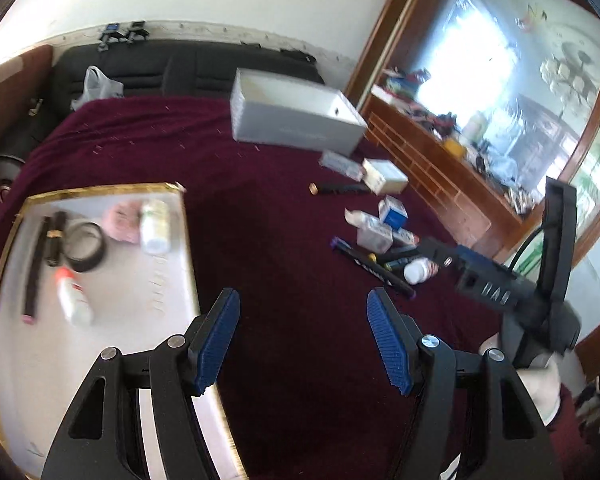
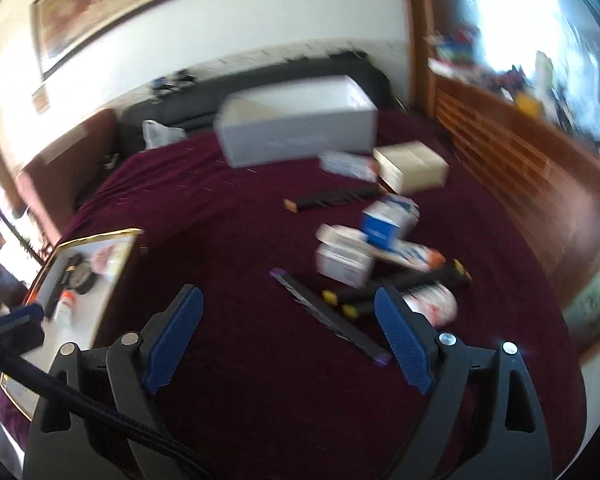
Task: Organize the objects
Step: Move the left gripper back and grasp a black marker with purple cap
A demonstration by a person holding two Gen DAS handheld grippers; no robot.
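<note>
My left gripper stands open over the maroon cloth, with nothing between its blue pads. Left of it lies a white gold-rimmed tray holding a white bottle, a tape roll, a glue bottle and black sticks. My right gripper is open too and holds nothing. Past it lies a pile: a purple-capped black pen, black markers, a white pill bottle and small boxes. An open white box stands at the back.
A tan carton and a long black stick lie near the white box. A wooden dresser with a mirror borders the right side. A dark sofa and a plastic bag sit behind the cloth.
</note>
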